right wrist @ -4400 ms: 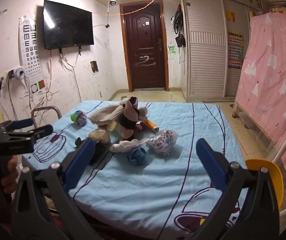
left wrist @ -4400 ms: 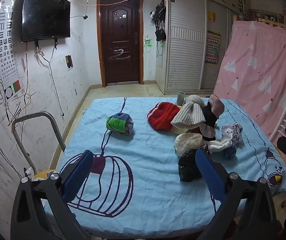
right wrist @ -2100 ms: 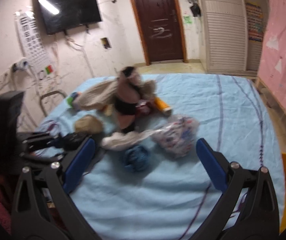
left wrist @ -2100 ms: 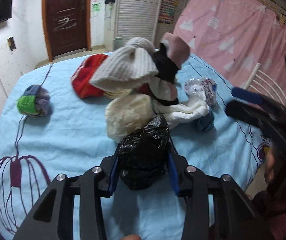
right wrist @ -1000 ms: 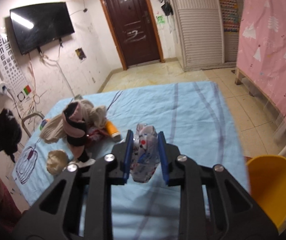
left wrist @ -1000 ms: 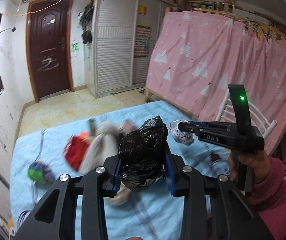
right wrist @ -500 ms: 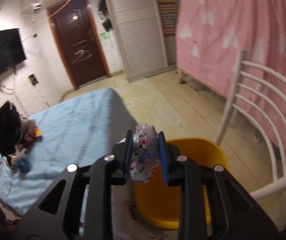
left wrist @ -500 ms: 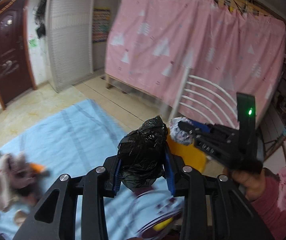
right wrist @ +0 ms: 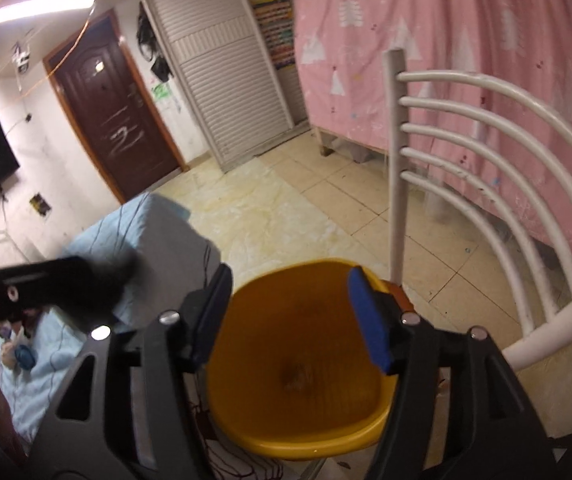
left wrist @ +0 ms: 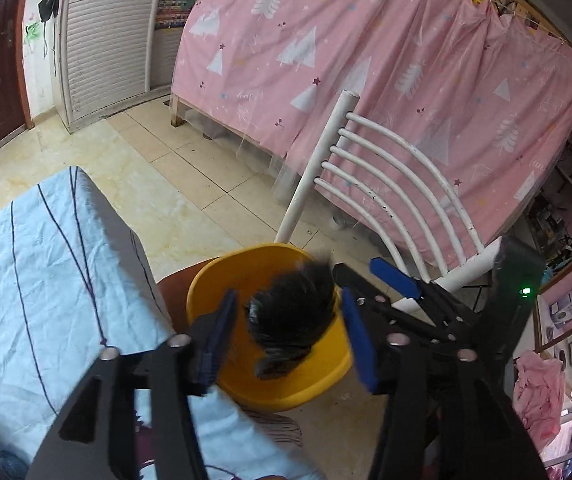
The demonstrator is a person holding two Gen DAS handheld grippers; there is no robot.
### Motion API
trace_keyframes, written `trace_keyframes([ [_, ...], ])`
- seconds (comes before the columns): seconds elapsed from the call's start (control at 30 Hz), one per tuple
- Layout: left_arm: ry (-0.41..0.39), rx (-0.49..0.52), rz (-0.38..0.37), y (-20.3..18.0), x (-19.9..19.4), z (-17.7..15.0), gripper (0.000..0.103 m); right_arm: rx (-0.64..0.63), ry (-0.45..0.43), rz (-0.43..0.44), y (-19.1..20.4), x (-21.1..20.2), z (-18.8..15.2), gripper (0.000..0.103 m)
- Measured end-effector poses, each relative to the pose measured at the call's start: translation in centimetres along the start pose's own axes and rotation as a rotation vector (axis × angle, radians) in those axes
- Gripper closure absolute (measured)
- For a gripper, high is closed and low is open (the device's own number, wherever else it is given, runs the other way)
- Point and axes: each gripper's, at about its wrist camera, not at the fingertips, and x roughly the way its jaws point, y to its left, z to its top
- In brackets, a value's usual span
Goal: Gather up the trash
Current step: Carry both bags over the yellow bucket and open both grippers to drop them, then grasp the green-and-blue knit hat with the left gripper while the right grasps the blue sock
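Note:
A yellow bin (left wrist: 286, 390) stands on the floor beside the blue bed. My left gripper (left wrist: 287, 338) is open above it, and the crumpled black plastic bag (left wrist: 291, 316) hangs blurred between its spread fingers, over the bin's mouth. My right gripper (right wrist: 289, 316) is open and empty right above the same bin (right wrist: 297, 392); it also shows in the left wrist view (left wrist: 369, 280), at the bin's far rim. The patterned wad it held is not in view; the bin's inside looks bare in the right wrist view.
The bed with the blue sheet (left wrist: 34, 280) lies left of the bin. A white metal chair back (left wrist: 385, 184) stands right behind the bin, with a pink curtain (left wrist: 365, 60) beyond it. Tiled floor (right wrist: 286, 200) runs toward the brown door (right wrist: 114, 128).
Both grippers have opened over the yellow bin. The right one has let go of the patterned wad, which is gone from view. The left one's black bag has come loose between its fingers.

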Motion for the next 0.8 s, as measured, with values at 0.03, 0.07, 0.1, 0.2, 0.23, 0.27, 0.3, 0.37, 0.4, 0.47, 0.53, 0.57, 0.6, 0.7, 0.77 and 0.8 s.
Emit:
trace_keyframes([
  [0.03, -0.003, 0.000, 0.002, -0.1, 0.1, -0.1, 0.045, 0.002, -0.004, -0.001, -0.1, -0.1, 0.0, 0.041],
  [0.07, -0.006, -0.002, -0.001, -0.1, 0.0, -0.2, 0.044, 0.002, -0.007, -0.001, 0.0, -0.2, 0.1, 0.041],
  [0.1, -0.007, -0.007, 0.001, 0.0, -0.2, -0.3, 0.043, 0.000, -0.010, 0.003, 0.1, -0.3, 0.1, 0.041],
  [0.2, -0.016, -0.024, 0.009, 0.5, -1.1, -0.5, 0.043, -0.024, -0.013, 0.028, 1.3, -0.5, 0.0, 0.040],
  [0.23, -0.025, -0.029, 0.016, 0.8, -1.7, -0.7, 0.043, -0.035, -0.012, 0.039, 1.7, -0.5, -0.1, 0.039],
  [0.27, -0.035, -0.038, 0.028, 1.4, -2.6, -1.0, 0.043, -0.045, -0.011, 0.051, 2.3, -0.5, -0.1, 0.039],
  [0.3, -0.043, -0.046, 0.037, 1.7, -3.2, -1.3, 0.043, -0.060, -0.010, 0.066, 3.1, -0.5, -0.2, 0.039],
  [0.37, -0.062, -0.072, 0.050, 2.7, -5.0, -2.1, 0.043, -0.096, -0.008, 0.095, 5.0, -0.8, -0.4, 0.038],
  [0.4, -0.069, -0.081, 0.056, 3.1, -5.6, -2.4, 0.043, -0.112, -0.009, 0.107, 5.8, -0.9, -0.5, 0.037],
  [0.47, -0.096, -0.100, 0.076, 4.3, -7.5, -3.2, 0.043, -0.149, -0.014, 0.131, 7.7, -1.4, -0.8, 0.033],
  [0.53, -0.121, -0.118, 0.100, 5.3, -9.4, -4.0, 0.042, -0.190, -0.019, 0.166, 10.0, -1.9, -1.1, 0.030],
  [0.57, -0.137, -0.126, 0.117, 6.0, -10.6, -4.6, 0.041, -0.206, -0.020, 0.181, 10.8, -2.2, -1.2, 0.029],
  [0.6, -0.149, -0.132, 0.132, 6.4, -11.5, -5.0, 0.040, -0.224, -0.020, 0.198, 11.9, -2.4, -1.5, 0.028],
  [0.7, -0.190, -0.155, 0.187, 8.2, -14.5, -6.7, 0.037, -0.269, -0.018, 0.250, 15.1, -2.9, -2.2, 0.026],
  [0.77, -0.218, -0.172, 0.217, 9.6, -16.5, -7.7, 0.036, -0.288, -0.018, 0.269, 16.7, -3.0, -2.6, 0.023],
  [0.8, -0.226, -0.179, 0.230, 10.2, -17.3, -7.9, 0.036, -0.301, -0.014, 0.278, 17.7, -3.0, -2.9, 0.023],
])
